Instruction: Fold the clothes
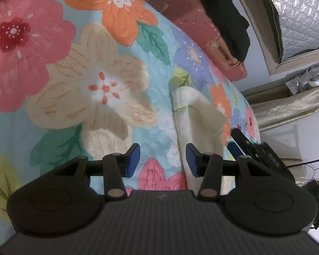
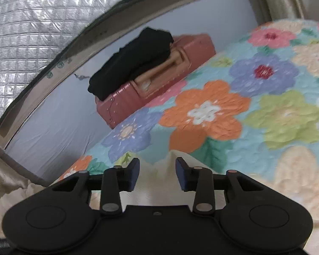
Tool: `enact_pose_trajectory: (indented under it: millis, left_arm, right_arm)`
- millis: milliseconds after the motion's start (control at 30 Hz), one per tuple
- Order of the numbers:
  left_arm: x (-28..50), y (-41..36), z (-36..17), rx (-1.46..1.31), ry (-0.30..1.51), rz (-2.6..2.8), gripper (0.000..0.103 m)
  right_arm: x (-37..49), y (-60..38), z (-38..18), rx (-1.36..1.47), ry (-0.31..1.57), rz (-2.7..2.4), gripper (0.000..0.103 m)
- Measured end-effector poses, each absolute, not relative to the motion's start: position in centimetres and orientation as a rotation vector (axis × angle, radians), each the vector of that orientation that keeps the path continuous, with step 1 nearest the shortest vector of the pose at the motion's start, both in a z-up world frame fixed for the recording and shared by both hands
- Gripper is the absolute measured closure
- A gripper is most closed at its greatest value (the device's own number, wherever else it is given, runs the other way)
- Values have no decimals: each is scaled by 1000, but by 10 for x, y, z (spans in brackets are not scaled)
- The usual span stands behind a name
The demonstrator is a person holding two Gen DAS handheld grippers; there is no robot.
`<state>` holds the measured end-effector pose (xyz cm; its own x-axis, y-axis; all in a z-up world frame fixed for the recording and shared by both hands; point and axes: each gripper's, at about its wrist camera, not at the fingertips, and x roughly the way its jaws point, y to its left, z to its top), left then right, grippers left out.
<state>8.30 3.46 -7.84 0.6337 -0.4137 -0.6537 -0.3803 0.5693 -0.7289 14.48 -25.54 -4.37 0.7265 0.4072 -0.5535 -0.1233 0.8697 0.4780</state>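
Observation:
A cream white knitted garment [image 1: 193,114] lies on the flowered bedspread [image 1: 78,80], with one corner flap turned over. My left gripper [image 1: 162,160] is open and empty, low over the bedspread, its right finger over the garment's near end. The other gripper shows as a dark shape [image 1: 244,142] at the garment's right edge. In the right wrist view the same garment [image 2: 157,176] lies between and below the fingers of my right gripper [image 2: 157,175], which is open and holds nothing. The cloth rises to a small peak between the pads.
A pink suitcase [image 2: 159,80] with a black folded garment [image 2: 131,61] on it stands beside the bed against the wall; both also show in the left wrist view [image 1: 202,21]. A silver quilted window cover [image 2: 32,31] and beige curtains [image 1: 287,106] are behind.

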Motion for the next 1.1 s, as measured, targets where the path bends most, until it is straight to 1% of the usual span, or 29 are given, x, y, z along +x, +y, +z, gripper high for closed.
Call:
enact_pose_trajectory:
  millis: [100, 200, 233, 267, 300, 333, 367, 433, 500, 567, 700, 800, 833, 900, 967, 1100]
  left_arm:
    - [82, 34, -78, -1017, 919, -13, 57]
    - [80, 32, -74, -1008, 906, -2, 57]
    - [79, 32, -73, -1005, 904, -4, 57]
    - [79, 31, -72, -1001, 905, -8, 57]
    - [80, 31, -72, -999, 908, -13, 56]
    - [80, 32, -73, -998, 910, -15, 56]
    - [80, 34, -73, -1000, 908, -12, 56]
    - [78, 41, -74, -1012, 902, 0, 56]
    - [74, 50, -74, -1042, 884, 15, 56]
    - [70, 58, -72, -1078, 861, 13, 56]
    - [65, 62, -62, -1049, 827, 40, 55]
    - [65, 58, -55, -1022, 826, 35, 55]
    - [65, 56, -53, -1022, 824, 26, 55]
    - [64, 45, -43, -995, 820, -1, 55]
    - [64, 33, -33, -966, 815, -29, 55]
    - [67, -34, -7, -838, 865, -232, 55]
  right_arm:
    - [126, -234, -46, 260, 693, 405, 60]
    - [115, -187, -63, -20, 725, 466, 60]
    - [119, -172, -72, -86, 743, 451, 56]
    - [124, -157, -80, -151, 761, 435, 49]
    - [134, -145, -88, -207, 800, 395, 49]
    - [140, -140, -91, -213, 794, 358, 50]
    - [145, -135, -93, -218, 787, 322, 62]
    - [155, -137, -89, -121, 803, 279, 99]
    - [155, -143, -79, 15, 807, 297, 98]
    - [148, -146, -65, 173, 801, 443, 98]
    - [144, -149, -63, 332, 833, 569, 96]
    - [133, -179, -64, 533, 821, 599, 84]
    - [123, -191, -61, 582, 809, 571, 71]
    - [103, -216, -55, 656, 775, 510, 70]
    - [77, -242, -46, 661, 767, 470, 70]
    - [6, -319, -30, 642, 740, 357, 70]
